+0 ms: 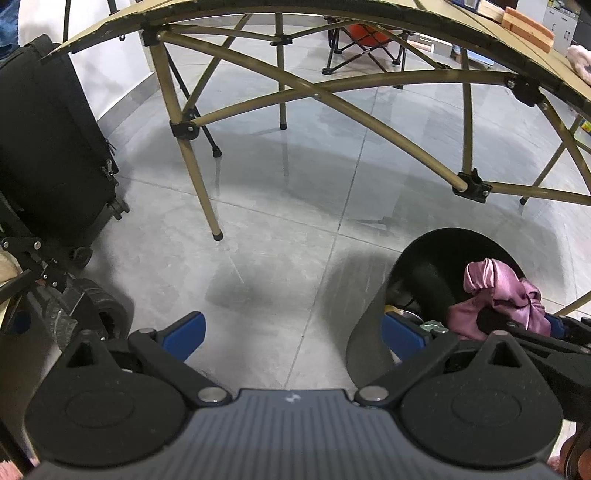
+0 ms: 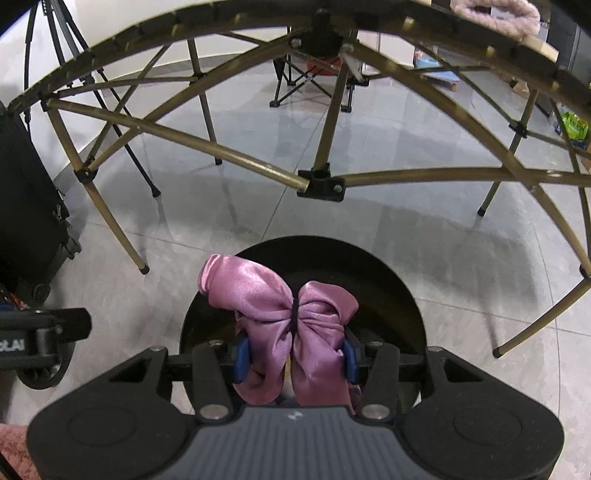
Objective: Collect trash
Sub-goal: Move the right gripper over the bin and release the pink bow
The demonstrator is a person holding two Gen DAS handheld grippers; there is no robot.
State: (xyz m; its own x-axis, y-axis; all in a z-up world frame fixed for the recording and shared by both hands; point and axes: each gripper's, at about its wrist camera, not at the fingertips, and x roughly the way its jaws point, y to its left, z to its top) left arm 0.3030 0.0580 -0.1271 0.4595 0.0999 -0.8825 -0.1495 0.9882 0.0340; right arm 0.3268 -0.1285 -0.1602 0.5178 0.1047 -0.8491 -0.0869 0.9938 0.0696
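My right gripper (image 2: 295,356) is shut on a pink satin bow (image 2: 280,306) and holds it over the open mouth of a round black bin (image 2: 399,288) on the grey tile floor. In the left wrist view the same bow (image 1: 498,299) hangs over the bin (image 1: 373,325) at the lower right. My left gripper (image 1: 291,338) is open and empty, low over the floor just left of the bin. Some small items lie inside the bin, partly hidden.
A folding camp table with tan legs (image 1: 199,184) spans overhead and ahead. A black suitcase (image 1: 48,147) and a wheeled cart (image 1: 92,306) stand at the left. A folding chair (image 1: 362,44) stands far back. Wooden blocks (image 1: 524,26) sit on the tabletop.
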